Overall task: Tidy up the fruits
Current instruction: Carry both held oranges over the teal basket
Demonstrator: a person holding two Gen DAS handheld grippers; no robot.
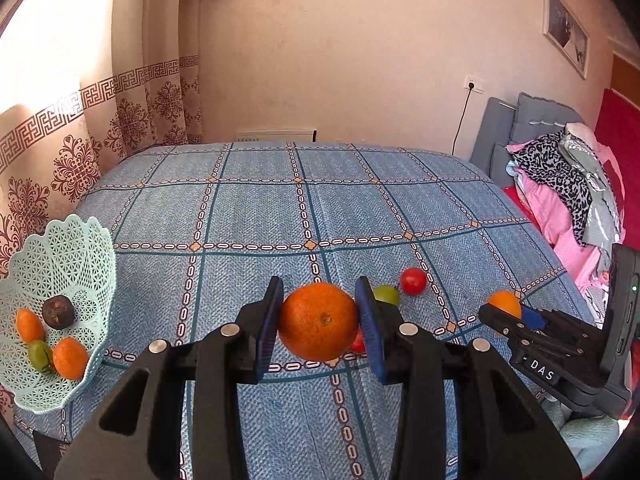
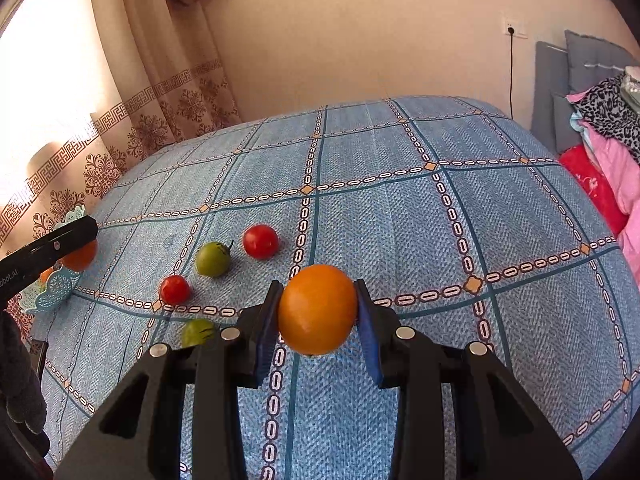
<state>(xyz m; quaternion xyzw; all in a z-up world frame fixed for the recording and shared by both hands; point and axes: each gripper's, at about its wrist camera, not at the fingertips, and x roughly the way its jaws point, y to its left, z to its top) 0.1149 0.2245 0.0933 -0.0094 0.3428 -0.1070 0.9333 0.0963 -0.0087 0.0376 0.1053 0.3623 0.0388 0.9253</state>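
Note:
My left gripper (image 1: pixel 319 314) is shut on a large orange (image 1: pixel 312 328), held above the blue checked tablecloth (image 1: pixel 256 208). A mint lattice basket (image 1: pixel 86 240) at the left edge holds two small oranges, a dark fruit (image 1: pixel 58 312) and a green one. My right gripper (image 2: pixel 317 300) is shut on a smooth orange (image 2: pixel 316 316). To its left on the cloth lie two red tomatoes (image 2: pixel 260 241) (image 2: pixel 174 289) and two green tomatoes (image 2: pixel 213 259) (image 2: pixel 198 332). In the left wrist view the right gripper (image 1: pixel 508 315) shows at the right, carrying its orange.
A patterned curtain (image 1: pixel 60 152) hangs behind the basket along the left. A grey headboard and piled clothes (image 1: pixel 560 176) flank the right side. A socket with a black cable (image 1: pixel 460 120) is on the far wall. A dark gloved hand (image 2: pixel 20 384) shows at bottom left.

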